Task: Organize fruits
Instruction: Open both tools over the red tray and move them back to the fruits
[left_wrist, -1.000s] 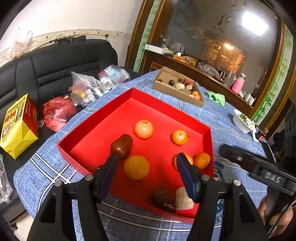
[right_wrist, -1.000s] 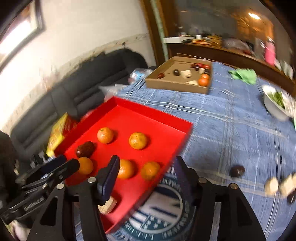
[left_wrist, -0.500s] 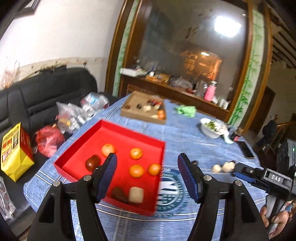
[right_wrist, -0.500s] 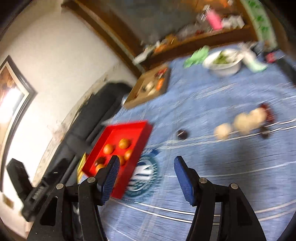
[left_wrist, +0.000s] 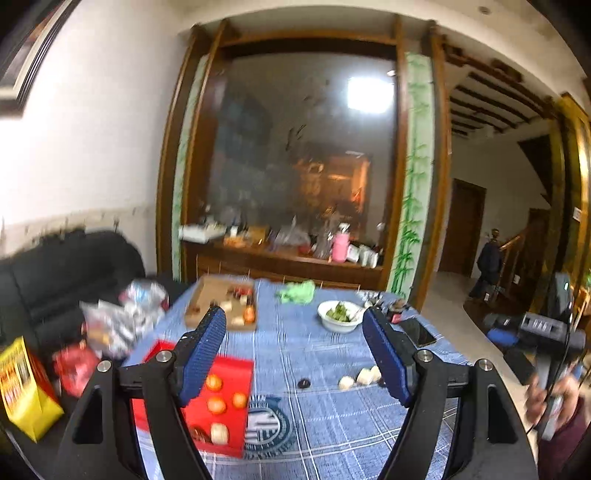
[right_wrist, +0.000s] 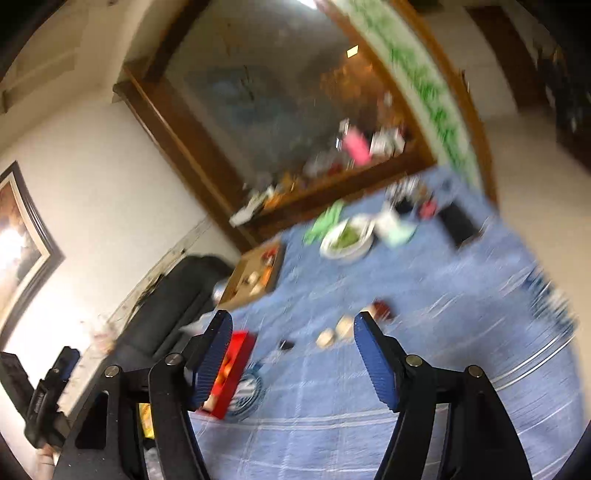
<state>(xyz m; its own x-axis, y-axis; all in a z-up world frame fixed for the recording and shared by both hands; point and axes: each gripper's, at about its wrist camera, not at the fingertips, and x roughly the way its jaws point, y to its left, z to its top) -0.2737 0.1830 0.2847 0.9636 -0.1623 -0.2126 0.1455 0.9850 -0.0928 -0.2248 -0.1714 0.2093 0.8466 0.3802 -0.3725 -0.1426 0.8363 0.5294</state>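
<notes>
Left wrist view: left gripper (left_wrist: 295, 350) wide, jaws just opening, nothing between; red tray (left_wrist: 236, 373) at table's near-left edge. Right gripper (right_wrist: 291, 354) likewise wide, empty.

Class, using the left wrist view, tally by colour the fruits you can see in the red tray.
Orange fruits: 3
Pale fruit: 1
Dark fruit: 1
Total: 5 in view; part of the red tray is hidden.

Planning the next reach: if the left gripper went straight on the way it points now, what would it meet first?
Probably bare blue tablecloth short of the white bowl. The left gripper is open and empty; depth is unclear.
</notes>
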